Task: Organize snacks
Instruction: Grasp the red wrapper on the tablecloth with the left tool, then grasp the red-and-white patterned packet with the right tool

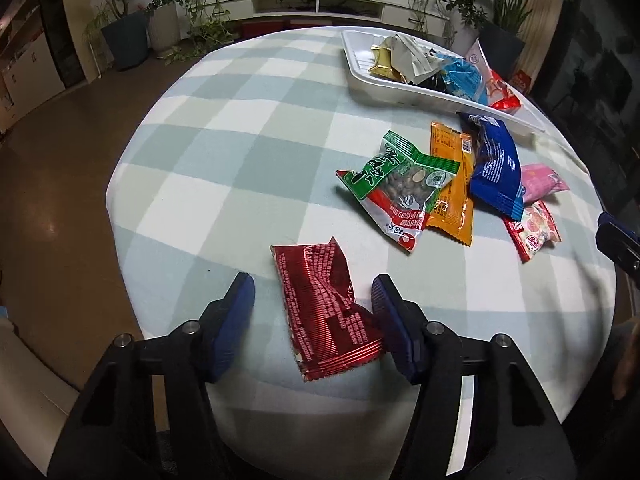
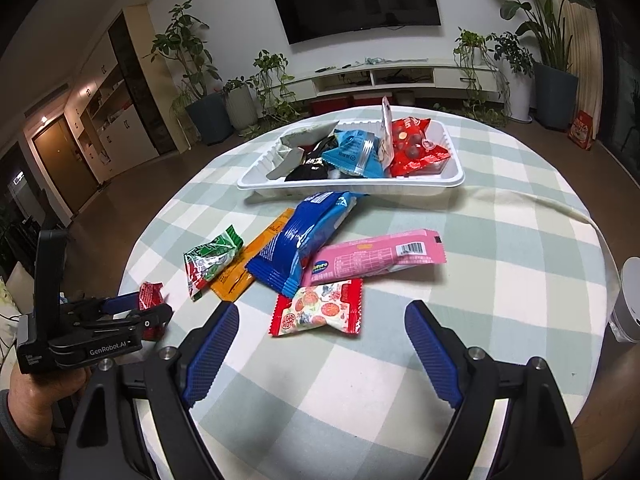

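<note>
A red foil packet lies flat on the checked tablecloth between the fingers of my left gripper. The right pad meets the packet's edge, while the left pad stands clear of it. My right gripper is open, low over a red-and-white snack packet that lies just ahead of its fingertips. Beyond that packet sit a pink packet, a blue one, an orange one and a green one. The white tray at the back holds several snacks.
The round table's cloth drops off at the near and left edges. A white cylindrical object stands at the right edge. A hand holds the left gripper at the left. Potted plants and a TV cabinet stand behind.
</note>
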Available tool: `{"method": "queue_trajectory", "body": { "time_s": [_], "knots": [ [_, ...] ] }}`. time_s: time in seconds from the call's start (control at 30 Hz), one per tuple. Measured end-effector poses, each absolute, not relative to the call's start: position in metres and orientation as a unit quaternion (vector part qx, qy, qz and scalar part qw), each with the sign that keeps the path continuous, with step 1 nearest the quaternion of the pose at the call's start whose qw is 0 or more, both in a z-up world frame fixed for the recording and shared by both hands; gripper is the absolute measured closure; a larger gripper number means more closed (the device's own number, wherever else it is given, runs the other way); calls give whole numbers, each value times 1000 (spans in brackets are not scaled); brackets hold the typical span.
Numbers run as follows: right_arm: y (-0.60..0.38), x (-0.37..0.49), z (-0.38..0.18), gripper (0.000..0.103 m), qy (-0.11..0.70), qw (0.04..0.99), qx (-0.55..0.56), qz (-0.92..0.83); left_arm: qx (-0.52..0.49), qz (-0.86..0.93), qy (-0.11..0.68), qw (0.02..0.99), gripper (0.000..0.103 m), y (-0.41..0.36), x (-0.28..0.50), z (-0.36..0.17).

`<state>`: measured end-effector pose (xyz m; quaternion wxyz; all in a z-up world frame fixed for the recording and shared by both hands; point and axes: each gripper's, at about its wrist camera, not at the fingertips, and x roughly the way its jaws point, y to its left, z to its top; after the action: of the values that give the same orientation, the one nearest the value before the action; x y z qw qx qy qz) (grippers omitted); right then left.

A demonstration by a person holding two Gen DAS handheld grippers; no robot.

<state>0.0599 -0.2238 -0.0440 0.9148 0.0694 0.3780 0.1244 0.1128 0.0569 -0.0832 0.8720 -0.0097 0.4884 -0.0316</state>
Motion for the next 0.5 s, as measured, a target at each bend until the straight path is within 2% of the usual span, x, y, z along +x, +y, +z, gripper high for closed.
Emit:
{"method": "queue_trajectory", "body": {
  "time_s": [0.1, 0.17, 0.27, 0.5],
  "knots": [
    [-224, 59, -45, 16, 381, 914, 64, 125, -4, -35, 486, 873, 48, 57, 114, -83],
    [-223, 59, -44, 16, 382, 914, 61, 126, -4, -38, 484, 874, 59, 59, 113, -82],
    [-222, 57, -44, 16, 379, 916, 50, 125, -9, -45, 483, 874, 69, 62, 113, -81],
    [-224, 57, -47, 18, 384, 913, 46, 128, 0, -66, 480, 875, 69, 57, 113, -81]
  ]
}}
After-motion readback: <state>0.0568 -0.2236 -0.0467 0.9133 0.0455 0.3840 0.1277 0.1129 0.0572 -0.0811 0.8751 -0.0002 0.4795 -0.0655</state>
